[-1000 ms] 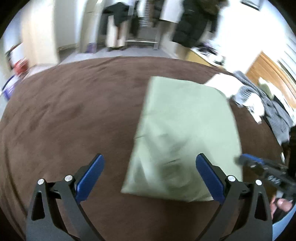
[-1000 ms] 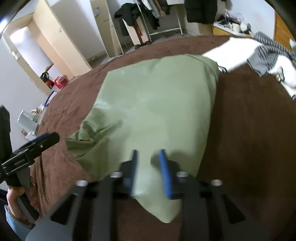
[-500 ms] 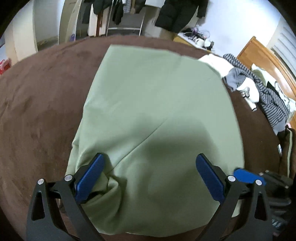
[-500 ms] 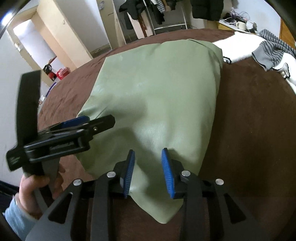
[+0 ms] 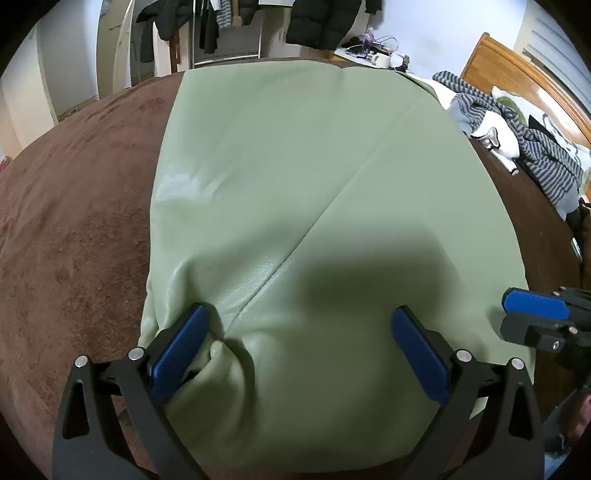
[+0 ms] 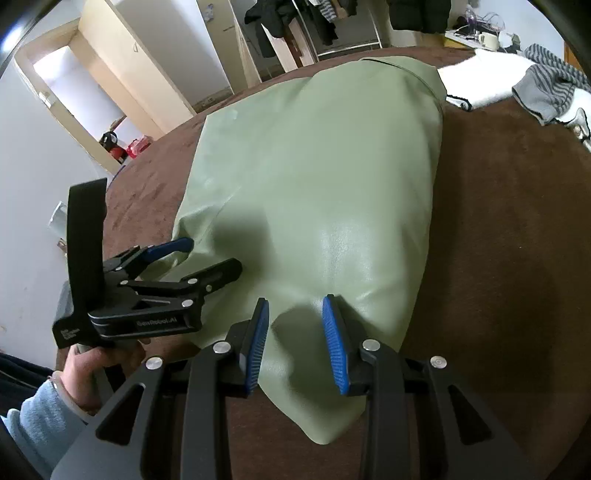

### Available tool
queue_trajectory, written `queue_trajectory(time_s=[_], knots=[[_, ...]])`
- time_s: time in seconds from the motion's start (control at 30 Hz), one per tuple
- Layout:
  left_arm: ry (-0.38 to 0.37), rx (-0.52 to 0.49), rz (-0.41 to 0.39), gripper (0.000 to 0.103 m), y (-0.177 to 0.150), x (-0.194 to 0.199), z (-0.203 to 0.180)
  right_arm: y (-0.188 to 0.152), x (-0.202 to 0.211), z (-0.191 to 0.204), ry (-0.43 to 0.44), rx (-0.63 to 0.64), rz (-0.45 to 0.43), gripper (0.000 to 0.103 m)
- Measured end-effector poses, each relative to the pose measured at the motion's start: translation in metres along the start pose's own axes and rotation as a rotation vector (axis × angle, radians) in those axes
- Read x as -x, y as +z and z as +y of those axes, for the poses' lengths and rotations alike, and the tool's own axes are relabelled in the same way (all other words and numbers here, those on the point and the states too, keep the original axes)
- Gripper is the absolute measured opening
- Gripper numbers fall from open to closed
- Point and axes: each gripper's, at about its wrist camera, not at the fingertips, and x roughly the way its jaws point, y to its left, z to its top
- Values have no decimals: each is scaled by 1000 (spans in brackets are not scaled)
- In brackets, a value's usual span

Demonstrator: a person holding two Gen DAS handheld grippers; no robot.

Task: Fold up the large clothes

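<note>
Over the near end of the pale green garment (image 5: 303, 192) the left tool (image 5: 299, 349) is spread wide, its two blue pads far apart with cloth lying between them. Its left pad (image 5: 177, 350) presses into a bunched fold at the garment's near left corner, while its right pad (image 5: 421, 356) sits on the smoother cloth. It has hold of nothing. From the right wrist view that same tool (image 6: 207, 258) lies low at the garment's left edge, gripped by a hand (image 6: 96, 369) in a light blue sleeve.

The right tool (image 6: 295, 339) is parted only a little, its ribbed blue pads standing on either side of a strip of the garment (image 6: 332, 177) near its closest corner; whether they pinch the cloth I cannot tell. In the left wrist view this tool's blue tip (image 5: 533, 304) shows at the garment's right edge.

The garment has a leather-like sheen and lies folded into a long rectangle on the bed's brown blanket (image 5: 74, 206), with a seam running diagonally across its top. Beyond it to the right lies a heap of grey striped and white clothes (image 5: 517, 125), near a wooden headboard (image 5: 532, 70). Dark coats hang on a rack (image 6: 332, 18) at the far wall.
</note>
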Motion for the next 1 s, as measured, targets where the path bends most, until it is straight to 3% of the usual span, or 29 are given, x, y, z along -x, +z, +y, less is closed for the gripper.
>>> queue_trajectory(time_s=[0.07, 0.13, 0.2, 0.33, 0.5, 0.57, 0.7, 1.0], knots=[[-29, -2, -12, 97, 3, 8, 0, 4, 5, -4, 24, -34, 5, 35], [-76, -10, -43, 97, 8, 25, 1, 9, 15, -11, 81, -101, -12, 70], [-93, -29, -96, 97, 15, 47, 6, 12, 33, -18, 59, -137, -82, 87], [-124, 0, -112, 97, 34, 61, 35, 23, 42, -48, 54, -190, -118, 87], [-166, 98, -40, 97, 53, 22, 76, 32, 21, -85, 64, -264, -82, 87], [-234, 159, -18, 97, 56, 5, 88, 37, 10, -92, 85, -270, -73, 87], [-252, 192, 25, 96, 57, -26, 97, 38, -10, -94, 120, -272, -34, 87], [-429, 204, 62, 96, 60, -54, 101, 42, -45, -108, 270, -316, -18, 89]])
